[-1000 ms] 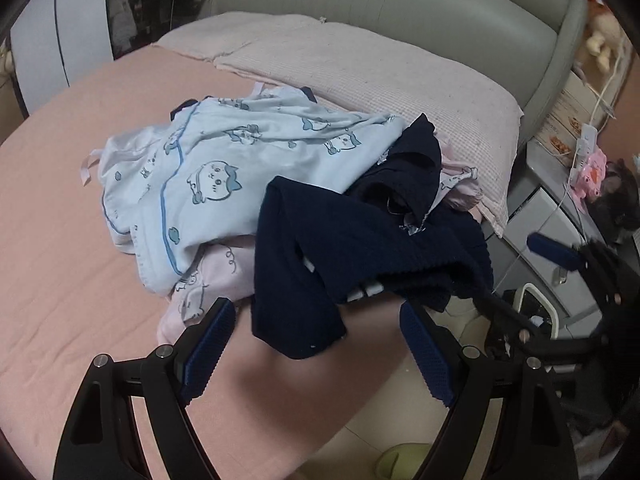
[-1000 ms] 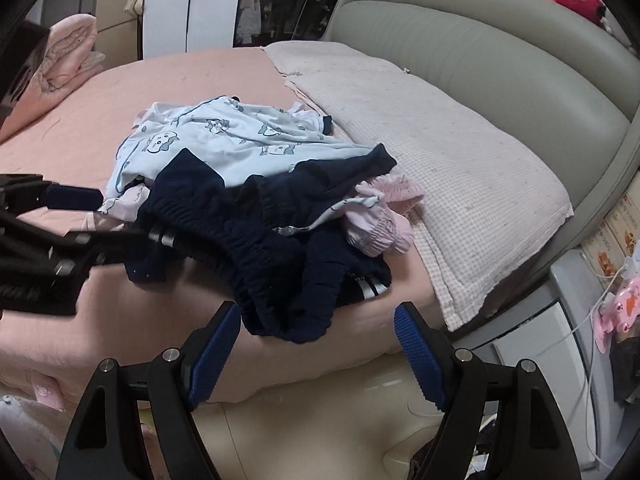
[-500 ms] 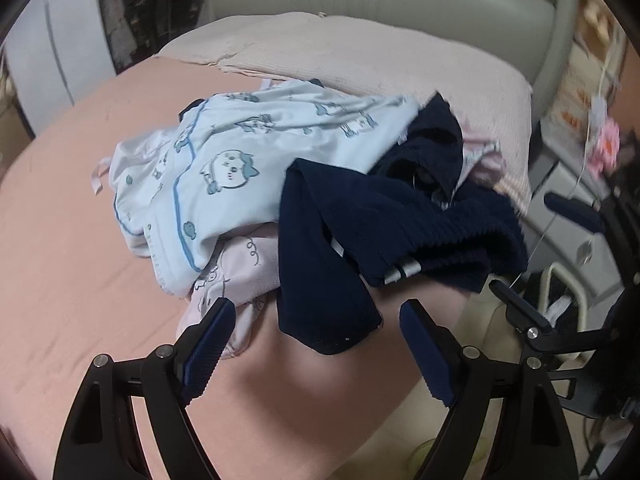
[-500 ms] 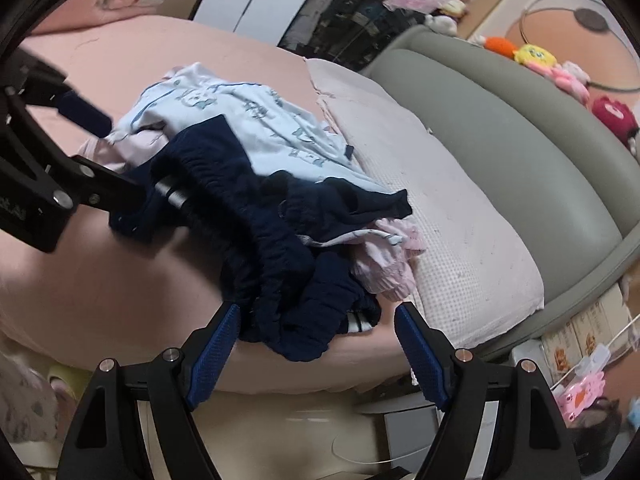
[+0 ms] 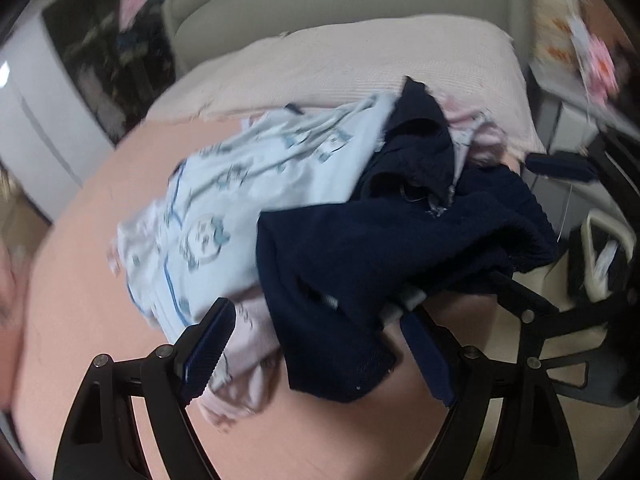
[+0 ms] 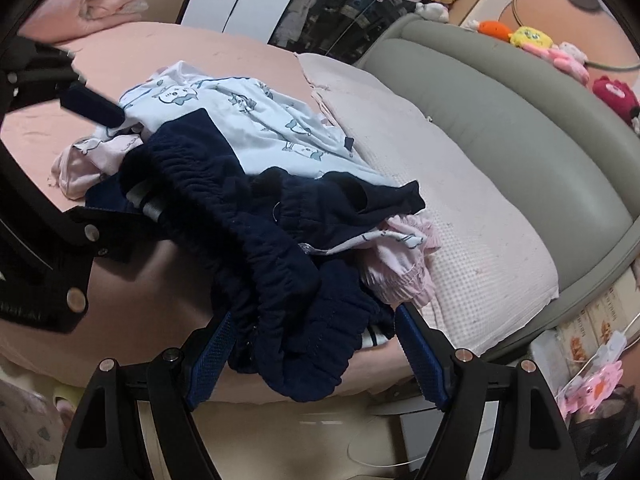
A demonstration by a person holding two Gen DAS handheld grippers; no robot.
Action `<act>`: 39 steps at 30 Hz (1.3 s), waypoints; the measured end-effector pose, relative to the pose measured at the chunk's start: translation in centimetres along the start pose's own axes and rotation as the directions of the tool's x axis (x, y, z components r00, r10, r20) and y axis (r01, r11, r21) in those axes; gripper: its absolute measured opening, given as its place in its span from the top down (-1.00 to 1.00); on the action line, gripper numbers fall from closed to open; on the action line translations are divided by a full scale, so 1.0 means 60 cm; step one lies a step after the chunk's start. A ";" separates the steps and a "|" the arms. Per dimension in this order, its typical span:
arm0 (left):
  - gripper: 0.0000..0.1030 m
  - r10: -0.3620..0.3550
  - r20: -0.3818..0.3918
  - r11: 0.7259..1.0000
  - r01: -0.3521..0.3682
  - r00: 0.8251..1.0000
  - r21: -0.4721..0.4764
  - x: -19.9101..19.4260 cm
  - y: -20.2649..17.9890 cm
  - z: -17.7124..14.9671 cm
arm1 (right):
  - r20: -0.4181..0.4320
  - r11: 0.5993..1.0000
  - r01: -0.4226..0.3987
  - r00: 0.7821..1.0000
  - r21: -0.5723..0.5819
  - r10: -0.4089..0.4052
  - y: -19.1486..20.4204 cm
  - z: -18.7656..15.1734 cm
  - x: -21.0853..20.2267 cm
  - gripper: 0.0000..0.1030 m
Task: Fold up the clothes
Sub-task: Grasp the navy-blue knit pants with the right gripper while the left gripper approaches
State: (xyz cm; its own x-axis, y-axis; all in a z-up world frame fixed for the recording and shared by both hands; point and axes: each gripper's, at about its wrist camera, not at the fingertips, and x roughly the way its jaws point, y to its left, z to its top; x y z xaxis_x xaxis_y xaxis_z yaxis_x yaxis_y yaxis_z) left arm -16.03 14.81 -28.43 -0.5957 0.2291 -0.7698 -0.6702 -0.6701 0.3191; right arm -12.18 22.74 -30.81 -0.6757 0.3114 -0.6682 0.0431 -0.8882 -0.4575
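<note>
Navy knit trousers top the clothes pile at the bed's near edge, their long axis running between my two hands. My right fingers stand open around the elastic waistband end, not pressing; my left fingers gape open around the leg end.

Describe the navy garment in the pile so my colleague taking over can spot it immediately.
On the pink bed, a heap of clothes lies beside the pale pillow. The navy garment sits on top at the bed's near edge, overlapping a light blue cat-print top. It is the only dark, thick piece, with a gathered elastic band.
</note>
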 end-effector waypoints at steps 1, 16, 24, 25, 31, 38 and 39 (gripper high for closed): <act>-0.64 0.007 0.005 0.999 -0.007 1.000 0.035 0.000 -0.008 0.002 | -0.007 1.000 0.001 1.000 -0.003 -0.001 0.002 0.000 0.005 -0.53; -0.64 -0.013 -0.042 0.999 0.011 0.999 -0.052 0.069 0.020 0.021 | 0.089 0.995 0.087 0.992 -0.037 -0.084 0.024 0.017 0.017 -0.53; -0.64 -0.092 -0.116 0.980 0.069 0.989 -0.186 0.113 0.040 0.004 | 0.043 0.998 0.025 0.999 -0.059 -0.022 0.065 0.011 0.050 -0.12; -0.65 -0.108 -0.119 0.974 0.082 0.987 -0.211 0.116 0.045 0.004 | 0.049 0.997 0.025 0.999 -0.074 -0.022 0.073 0.010 0.050 -0.07; -0.75 -0.103 -0.129 0.967 0.069 0.986 -0.246 0.127 0.043 0.008 | 0.069 0.995 -0.006 0.998 -0.100 0.013 0.087 0.008 0.058 0.13; -0.76 -0.093 -0.129 0.964 0.057 0.987 -0.261 0.130 0.040 0.007 | 0.049 0.998 -0.045 0.998 -0.047 0.047 0.081 0.009 0.066 0.11; -0.76 -0.091 -0.128 0.962 0.054 0.988 -0.266 0.128 0.039 0.007 | 0.038 0.998 -0.058 0.998 -0.027 0.059 0.077 0.009 0.066 0.11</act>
State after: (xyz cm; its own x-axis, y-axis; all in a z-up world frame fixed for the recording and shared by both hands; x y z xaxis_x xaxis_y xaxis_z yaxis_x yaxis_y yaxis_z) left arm -22.36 15.29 -33.39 -0.4711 0.1968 -0.8598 -0.5592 -0.8205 0.1186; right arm -15.04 19.71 -35.27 -0.6992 0.2456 -0.6714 0.1017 -0.8954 -0.4334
